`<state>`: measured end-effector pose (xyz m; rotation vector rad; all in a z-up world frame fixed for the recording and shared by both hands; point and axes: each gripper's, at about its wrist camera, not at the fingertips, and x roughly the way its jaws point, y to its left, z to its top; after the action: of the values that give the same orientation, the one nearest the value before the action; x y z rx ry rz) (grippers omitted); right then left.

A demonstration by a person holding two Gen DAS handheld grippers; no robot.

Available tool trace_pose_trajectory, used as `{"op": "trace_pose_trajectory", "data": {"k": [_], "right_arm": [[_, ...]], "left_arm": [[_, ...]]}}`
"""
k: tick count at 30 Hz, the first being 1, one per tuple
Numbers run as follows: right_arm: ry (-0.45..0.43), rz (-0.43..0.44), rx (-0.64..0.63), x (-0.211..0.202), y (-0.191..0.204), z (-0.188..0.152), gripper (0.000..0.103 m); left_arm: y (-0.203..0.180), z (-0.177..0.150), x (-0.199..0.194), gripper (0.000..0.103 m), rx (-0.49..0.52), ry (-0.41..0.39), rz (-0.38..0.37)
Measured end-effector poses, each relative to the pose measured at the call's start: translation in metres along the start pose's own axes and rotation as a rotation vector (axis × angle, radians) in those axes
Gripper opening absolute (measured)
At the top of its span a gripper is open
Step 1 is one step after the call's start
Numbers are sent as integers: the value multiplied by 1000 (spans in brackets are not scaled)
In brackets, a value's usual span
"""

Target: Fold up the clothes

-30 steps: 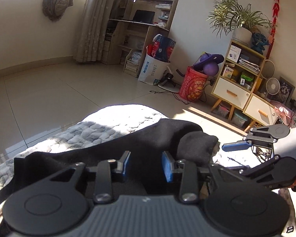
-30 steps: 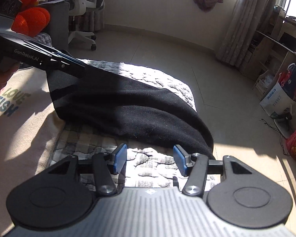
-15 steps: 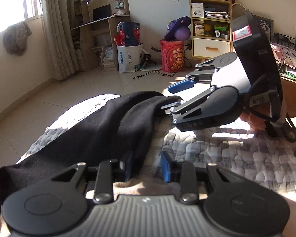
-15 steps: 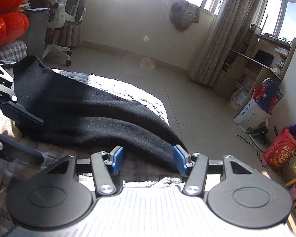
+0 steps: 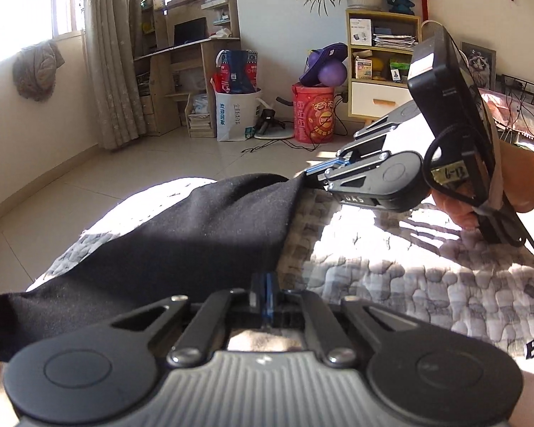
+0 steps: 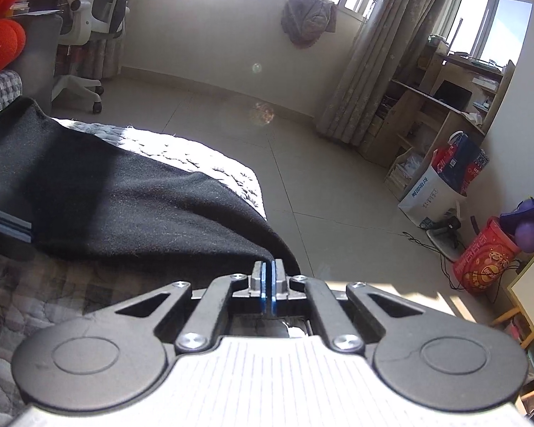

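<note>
Fingers on both the left gripper (image 5: 267,293) and right gripper (image 6: 268,284) look pinched onto the black garment's (image 5: 181,242) near edge, so next is probably lifting it across the quilt (image 5: 409,270) evenly.

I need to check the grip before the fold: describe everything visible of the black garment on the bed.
The black fleece-like garment is matte, soft and plain, with no print showing. It lies spread slantwise over the grey quilted bedspread, partly sunlit, one end draping at the bed's edge. The left gripper is shut on its near edge and the right gripper is shut on its far corner. Sleeves and collar cannot be made out.
</note>
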<state>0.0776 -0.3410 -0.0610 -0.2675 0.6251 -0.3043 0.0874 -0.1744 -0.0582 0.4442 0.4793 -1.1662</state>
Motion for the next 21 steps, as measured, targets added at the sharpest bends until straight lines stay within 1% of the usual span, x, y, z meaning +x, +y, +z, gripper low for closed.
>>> {"op": "trace_pose_trajectory", "data": {"k": [2,3,5,6,7,8,9,10,12,14,18,21], "right_arm": [[21,0,10,2,-3,-3,2],[27,2,17,2,-5,-4,2],[36,6,47,1,-10,-4,2],[39,7,72,0,-14,-3,2],[38,15,102,-2,-18,-1,7],[37,25,134,-4,-22,1,11],[31,38,166,-6,-25,4,14],[23,51,200,-9,-28,6,14],[13,115,270,-10,-31,12,14],[11,177,311,-6,-28,18,14],[21,269,325,6,-12,31,14],[41,316,320,17,2,36,14]], "left_arm": [[1,0,0,1,-2,-5,-15],[2,1,-2,0,-7,-12,-36],[2,3,-8,4,-30,-38,-124],[1,3,-9,12,-29,-46,-137],[0,3,-10,27,-25,-50,-129],[0,3,-10,33,-23,-54,-120],[1,3,-10,37,-27,-57,-110],[3,3,-10,37,-34,-59,-102],[11,2,-11,37,-73,-71,-90],[19,2,-12,37,-114,-84,-71],[32,2,-14,46,-169,-101,-19],[34,-2,-6,47,-177,-75,-21]]}}
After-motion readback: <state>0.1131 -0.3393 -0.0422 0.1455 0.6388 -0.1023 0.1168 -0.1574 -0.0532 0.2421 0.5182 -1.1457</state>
